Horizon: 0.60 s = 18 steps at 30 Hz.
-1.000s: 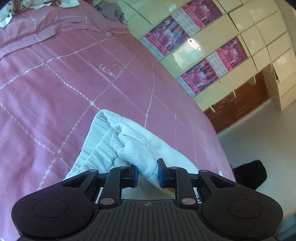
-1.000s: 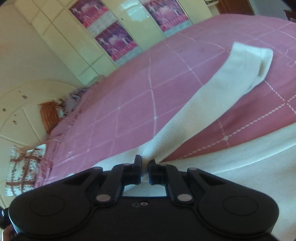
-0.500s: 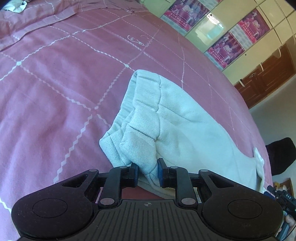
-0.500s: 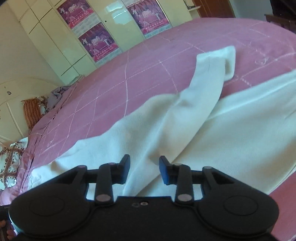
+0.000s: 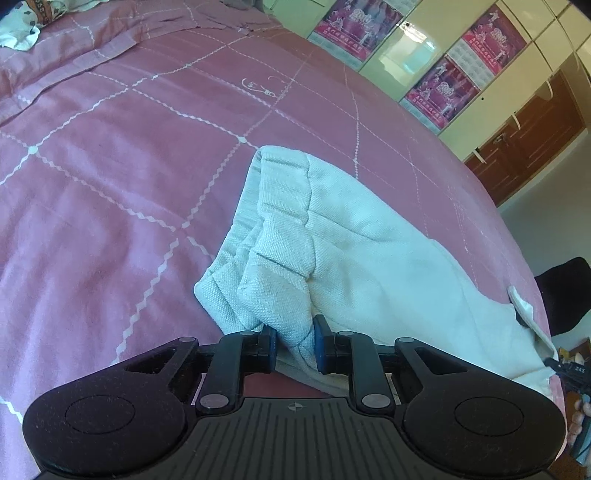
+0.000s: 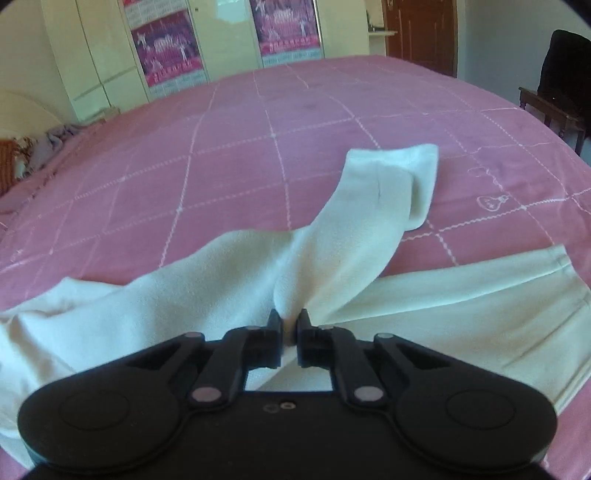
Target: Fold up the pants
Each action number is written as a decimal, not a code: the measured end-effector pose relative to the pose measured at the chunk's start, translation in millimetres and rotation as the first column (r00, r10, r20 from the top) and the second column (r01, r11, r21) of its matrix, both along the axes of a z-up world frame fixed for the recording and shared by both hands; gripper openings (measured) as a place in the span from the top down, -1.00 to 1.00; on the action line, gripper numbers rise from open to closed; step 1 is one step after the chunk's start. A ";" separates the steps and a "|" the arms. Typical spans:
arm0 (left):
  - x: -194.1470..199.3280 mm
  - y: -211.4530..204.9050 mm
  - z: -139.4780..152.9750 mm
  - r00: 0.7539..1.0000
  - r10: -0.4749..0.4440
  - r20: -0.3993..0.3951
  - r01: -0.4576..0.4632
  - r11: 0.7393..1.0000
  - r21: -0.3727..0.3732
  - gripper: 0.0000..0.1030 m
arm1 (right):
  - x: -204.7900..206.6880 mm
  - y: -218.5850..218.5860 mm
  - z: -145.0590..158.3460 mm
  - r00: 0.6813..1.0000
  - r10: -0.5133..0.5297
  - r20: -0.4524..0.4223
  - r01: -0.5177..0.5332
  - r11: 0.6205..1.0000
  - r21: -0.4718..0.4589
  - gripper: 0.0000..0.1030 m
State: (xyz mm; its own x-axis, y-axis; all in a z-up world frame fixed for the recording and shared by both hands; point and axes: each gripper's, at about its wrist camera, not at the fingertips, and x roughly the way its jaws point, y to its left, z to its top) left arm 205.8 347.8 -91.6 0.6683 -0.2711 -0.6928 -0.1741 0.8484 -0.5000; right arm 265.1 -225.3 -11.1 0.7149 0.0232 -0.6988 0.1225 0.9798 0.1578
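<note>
White pants [image 5: 362, 251] lie on a pink bedspread [image 5: 110, 166]. In the left wrist view my left gripper [image 5: 294, 345] is shut on a bunched fold at the waistband end, which is heaped in front of the fingers. In the right wrist view my right gripper [image 6: 289, 328] is shut on a fold of the pants [image 6: 332, 251] near where the two legs meet. One leg runs up and away to its cuff [image 6: 402, 177]. The other leg [image 6: 480, 306] lies flat to the right.
The bedspread [image 6: 221, 166] has a white grid pattern. Cream wardrobes with pink posters [image 6: 284, 26] stand behind the bed. A dark chair [image 6: 557, 81] is at the right. Pillows and clothes [image 5: 22, 22] lie at the head of the bed.
My right gripper opened half a second ago and has now shut again on a fold of the pants. The left gripper kept its hold and the waistband end came down onto the bed.
</note>
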 end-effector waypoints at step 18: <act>-11.7 -23.7 38.2 1.000 -0.011 0.005 0.011 0.996 0.092 0.62 | -9.1 -28.1 -3.8 0.999 0.049 0.004 -0.048 0.995 -0.088 0.05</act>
State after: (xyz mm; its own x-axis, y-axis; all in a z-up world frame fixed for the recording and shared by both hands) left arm 194.1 324.1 -53.3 0.6695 -0.2140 -0.7113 -0.1618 0.8926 -0.4208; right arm 256.0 -253.4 -14.9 0.7190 -0.0030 -0.6950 0.0736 0.9947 0.0718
